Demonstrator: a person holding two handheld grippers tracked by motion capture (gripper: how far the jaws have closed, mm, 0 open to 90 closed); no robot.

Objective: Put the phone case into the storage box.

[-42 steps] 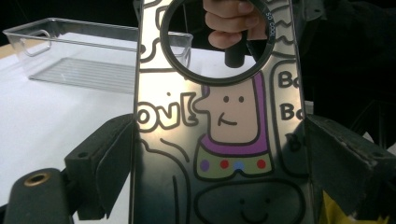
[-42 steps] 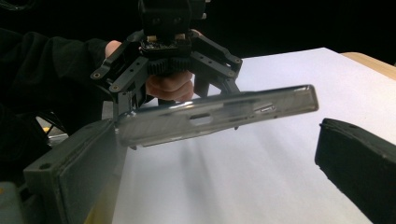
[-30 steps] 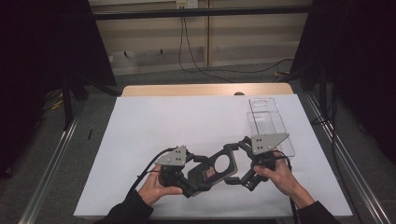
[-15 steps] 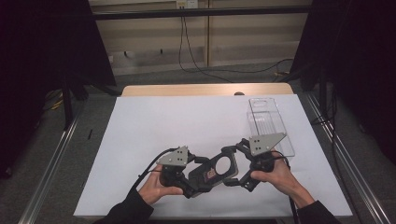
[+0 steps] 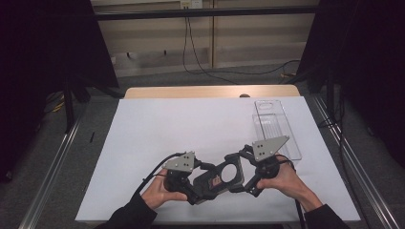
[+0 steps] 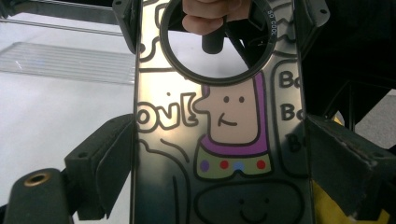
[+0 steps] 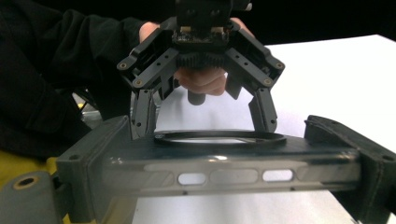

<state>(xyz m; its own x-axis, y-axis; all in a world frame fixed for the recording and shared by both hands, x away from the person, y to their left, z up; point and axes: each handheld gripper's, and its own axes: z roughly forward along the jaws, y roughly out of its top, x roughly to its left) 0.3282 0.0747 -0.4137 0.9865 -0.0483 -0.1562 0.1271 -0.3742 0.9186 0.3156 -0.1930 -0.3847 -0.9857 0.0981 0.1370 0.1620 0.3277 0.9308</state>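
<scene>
- Clear plastic tray [image 5: 282, 125] sits bare, just beyond the right gripper [image 5: 246, 167].
- Both grippers, left gripper [image 5: 193, 188] too, clamp the phone case [image 5: 220, 177] near the table's [image 5: 157, 129] front edge; open white surface behind.

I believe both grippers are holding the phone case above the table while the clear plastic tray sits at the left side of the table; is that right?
Not quite: the clear plastic tray sits at the right side of the table, as the high view shows. The left gripper and right gripper do hold the phone case.

High cam above person's side, looks fwd/down on bench [image 5: 157, 143]; both tool cams sit very close — all share the phone case [image 5: 220, 177].
</scene>
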